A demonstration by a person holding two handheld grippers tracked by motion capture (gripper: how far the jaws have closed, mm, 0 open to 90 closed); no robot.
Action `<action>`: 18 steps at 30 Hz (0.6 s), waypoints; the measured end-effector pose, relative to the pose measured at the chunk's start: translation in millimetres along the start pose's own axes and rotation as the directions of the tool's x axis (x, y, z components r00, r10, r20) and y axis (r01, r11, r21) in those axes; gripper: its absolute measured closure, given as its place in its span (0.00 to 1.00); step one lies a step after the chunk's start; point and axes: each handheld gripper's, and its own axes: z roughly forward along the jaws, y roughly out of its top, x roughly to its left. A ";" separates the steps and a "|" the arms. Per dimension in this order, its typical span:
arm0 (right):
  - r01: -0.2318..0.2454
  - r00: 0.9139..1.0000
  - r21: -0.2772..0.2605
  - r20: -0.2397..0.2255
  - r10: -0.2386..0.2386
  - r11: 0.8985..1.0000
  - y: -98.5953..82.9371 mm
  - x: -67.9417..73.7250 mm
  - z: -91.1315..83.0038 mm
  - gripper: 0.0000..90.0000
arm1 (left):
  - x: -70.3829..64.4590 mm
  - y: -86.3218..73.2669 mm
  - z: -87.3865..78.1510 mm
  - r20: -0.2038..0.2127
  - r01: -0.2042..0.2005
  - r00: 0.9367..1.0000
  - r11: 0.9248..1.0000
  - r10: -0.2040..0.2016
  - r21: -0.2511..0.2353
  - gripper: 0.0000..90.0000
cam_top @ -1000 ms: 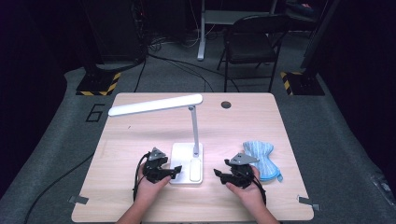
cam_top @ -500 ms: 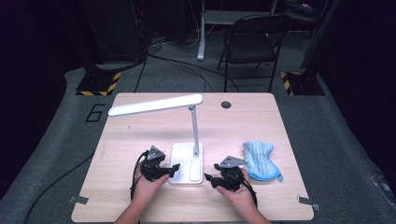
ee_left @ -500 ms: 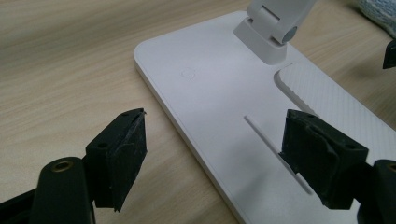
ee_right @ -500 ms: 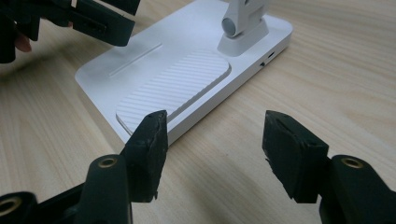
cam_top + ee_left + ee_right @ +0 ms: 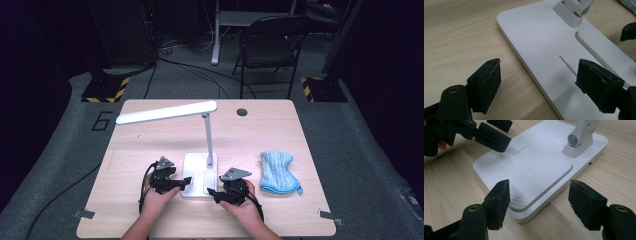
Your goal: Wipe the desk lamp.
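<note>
Looks like a lab or recording studio I work in. Dark surroundings, grey carpet floor [image 5: 60, 150] with a painted "6" [image 5: 101, 121] left of the wooden table [image 5: 280, 130]. Hazard-striped stand bases [image 5: 106, 92] upper left and right, cables [image 5: 185, 65] trailing, a folding chair [image 5: 270, 47] top centre.

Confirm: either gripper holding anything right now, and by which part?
Nothing is held. The left gripper is open with the lamp base edge between its fingers, unclamped. The right gripper is open at the base's ribbed pad.
</note>
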 end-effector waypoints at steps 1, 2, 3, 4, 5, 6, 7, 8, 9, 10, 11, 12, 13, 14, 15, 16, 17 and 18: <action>-0.009 1.000 -0.001 0.001 0.009 1.000 0.6 1.6 1.0 0.36 | 0.7 0.2 -0.3 0.000 -0.007 1.000 1.000 0.007 -0.002 0.22; 0.000 1.000 -0.003 0.001 0.000 1.000 1.6 2.0 2.2 0.35 | 0.5 0.3 -0.6 -0.002 -0.003 1.000 1.000 0.003 -0.003 0.22; -0.008 1.000 -0.002 0.004 0.008 1.000 2.3 3.4 3.0 0.34 | 0.4 0.2 -0.7 0.001 -0.002 1.000 1.000 0.002 -0.007 0.22; -0.003 1.000 -0.006 0.005 0.003 1.000 3.1 3.4 4.3 0.33 | 0.8 0.4 -1.1 0.003 -0.006 1.000 1.000 0.006 -0.008 0.22; -0.001 1.000 -0.006 0.002 0.001 1.000 3.7 3.4 5.6 0.33 | 0.8 0.4 -1.1 0.006 -0.006 1.000 1.000 0.006 -0.010 0.22; -0.007 1.000 -0.005 0.005 0.007 1.000 4.3 4.0 7.0 0.31 | 0.7 0.4 -1.1 0.006 -0.006 1.000 1.000 0.006 -0.010 0.22; -0.016 1.000 -0.005 0.013 0.016 1.000 4.4 4.8 8.3 0.30 | 0.7 0.3 -1.1 0.006 -0.006 1.000 1.000 0.006 -0.011 0.22; -0.013 1.000 0.001 0.018 0.013 1.000 4.9 4.7 9.1 0.29 | 0.6 0.2 -1.0 0.007 -0.006 1.000 1.000 0.006 -0.012 0.22; -0.015 1.000 -0.004 0.026 0.015 1.000 5.4 5.5 10.6 0.29 | 0.4 0.1 -0.7 0.010 -0.003 1.000 1.000 0.003 -0.014 0.22; -0.020 0.999 -0.001 0.029 0.020 1.000 5.7 6.8 11.4 0.29 | 0.3 0.0 -0.5 0.009 -0.003 1.000 1.000 0.003 -0.014 0.22; -0.010 0.999 -0.002 0.032 0.010 1.000 6.5 7.6 12.6 0.29 | 0.3 0.1 -0.4 0.009 -0.004 1.000 1.000 0.004 -0.014 0.21; -0.014 0.999 0.001 0.039 0.014 1.000 6.8 10.0 13.5 0.28 | 0.4 0.0 -0.3 0.010 -0.004 1.000 1.000 0.004 -0.015 0.21; 0.004 0.999 0.001 0.047 -0.004 1.000 7.2 11.2 14.8 0.27 | 0.5 0.0 -0.2 0.010 -0.004 1.000 1.000 0.005 -0.015 0.21; 0.010 0.999 0.004 0.050 -0.010 1.000 7.7 12.9 16.0 0.27 | 0.5 0.0 -0.3 0.009 -0.004 1.000 1.000 0.004 -0.017 0.20; 0.019 0.998 0.013 0.056 -0.019 1.000 8.0 14.4 17.1 0.26 | 0.8 0.0 -0.6 0.009 -0.005 1.000 1.000 0.005 -0.017 0.20; 0.036 0.997 0.013 0.062 -0.036 0.999 7.9 14.4 18.4 0.26 | 1.1 0.1 -0.8 0.011 -0.004 1.000 1.000 0.004 -0.016 0.20; 0.028 0.997 0.013 0.072 -0.029 1.000 7.6 14.6 19.5 0.25 | 1.1 0.0 -0.7 0.009 -0.005 1.000 1.000 0.006 -0.021 0.20; 0.011 0.997 0.017 0.072 -0.012 1.000 6.8 14.2 20.1 0.24 | 1.1 -0.1 -1.0 0.008 -0.004 1.000 1.000 0.004 -0.019 0.20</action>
